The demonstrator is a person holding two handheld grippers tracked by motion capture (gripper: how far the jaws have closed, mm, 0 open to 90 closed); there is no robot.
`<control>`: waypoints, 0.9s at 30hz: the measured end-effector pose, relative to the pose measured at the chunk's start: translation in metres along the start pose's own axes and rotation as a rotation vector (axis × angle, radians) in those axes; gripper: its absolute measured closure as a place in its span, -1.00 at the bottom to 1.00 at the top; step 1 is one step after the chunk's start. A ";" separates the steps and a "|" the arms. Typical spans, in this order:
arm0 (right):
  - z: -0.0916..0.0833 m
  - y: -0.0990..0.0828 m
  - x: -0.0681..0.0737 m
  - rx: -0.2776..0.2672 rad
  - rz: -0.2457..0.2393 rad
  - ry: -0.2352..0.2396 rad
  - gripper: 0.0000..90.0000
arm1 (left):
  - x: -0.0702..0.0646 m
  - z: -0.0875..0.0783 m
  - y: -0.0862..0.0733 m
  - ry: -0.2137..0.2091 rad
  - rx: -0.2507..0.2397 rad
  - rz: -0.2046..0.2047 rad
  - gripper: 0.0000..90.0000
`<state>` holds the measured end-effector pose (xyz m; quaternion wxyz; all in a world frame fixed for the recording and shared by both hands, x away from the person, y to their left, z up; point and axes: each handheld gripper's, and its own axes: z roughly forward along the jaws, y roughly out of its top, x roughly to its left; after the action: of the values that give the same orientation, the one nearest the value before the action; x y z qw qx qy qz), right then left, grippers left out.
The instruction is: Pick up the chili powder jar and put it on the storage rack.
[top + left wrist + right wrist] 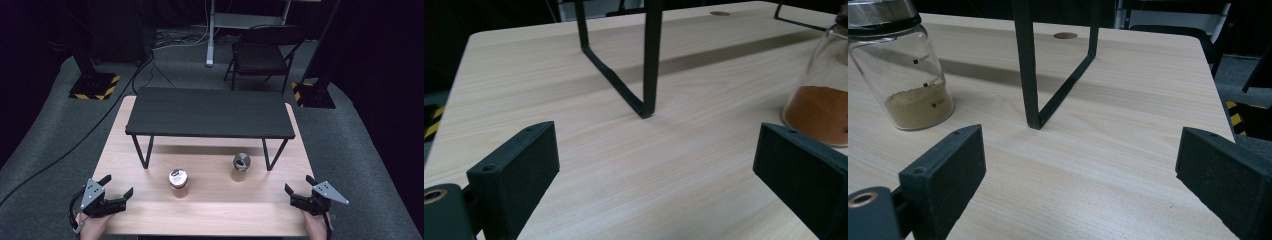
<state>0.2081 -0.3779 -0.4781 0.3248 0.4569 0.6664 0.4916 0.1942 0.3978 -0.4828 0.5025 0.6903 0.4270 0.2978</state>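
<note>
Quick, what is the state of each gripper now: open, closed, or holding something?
Left gripper: open, holding nothing, above the bare table.
Right gripper: open, holding nothing, apart from both jars.

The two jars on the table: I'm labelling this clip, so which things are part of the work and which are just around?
In the work:
orange-powder jar
tan-powder jar
left gripper, open
right gripper, open

Just around:
black shelf
folding chair
</note>
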 end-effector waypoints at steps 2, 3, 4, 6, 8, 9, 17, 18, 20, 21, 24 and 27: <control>0.000 0.000 -0.001 0.002 0.004 0.003 -0.90 | -0.002 0.003 0.002 -0.023 0.007 0.017 -0.90; 0.000 0.001 -0.001 0.003 0.005 0.003 -0.90 | -0.002 0.003 0.002 -0.023 0.007 0.017 -0.90; 0.000 0.001 -0.001 0.003 0.006 0.004 -0.90 | -0.003 0.004 0.003 -0.034 0.012 0.027 -0.90; 0.000 0.000 -0.001 0.002 0.006 0.004 -0.90 | -0.004 0.005 0.004 -0.043 0.015 0.032 -0.90; 0.000 0.000 -0.001 0.001 0.007 0.004 -0.90 | -0.004 0.007 0.005 -0.053 0.016 0.034 -0.90; 0.000 0.000 -0.001 0.001 0.007 0.004 -0.90 | -0.004 0.007 0.005 -0.053 0.016 0.034 -0.89; 0.000 0.000 0.000 0.002 0.006 -0.001 -0.89 | -0.006 0.011 0.007 -0.089 0.023 0.048 -0.89; 0.000 0.000 0.000 0.002 0.006 -0.001 -0.89 | -0.006 0.012 0.007 -0.094 0.024 0.051 -0.89; 0.000 0.000 0.000 0.002 0.005 -0.002 -0.89 | -0.006 0.013 0.007 -0.110 0.020 0.055 -0.89; 0.000 0.001 0.000 0.003 0.005 -0.002 -0.89 | -0.007 0.014 0.008 -0.114 0.020 0.057 -0.89; 0.000 0.001 0.000 0.003 0.005 -0.003 -0.89 | -0.009 0.016 0.009 -0.128 0.026 0.066 -0.89; 0.000 0.000 0.000 0.003 0.006 -0.004 -0.89 | -0.011 0.018 0.010 -0.141 0.028 0.071 -0.89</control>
<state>0.2084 -0.3775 -0.4778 0.3242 0.4603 0.6650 0.4906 0.2071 0.3791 -0.4788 0.5109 0.7311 0.3699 0.2600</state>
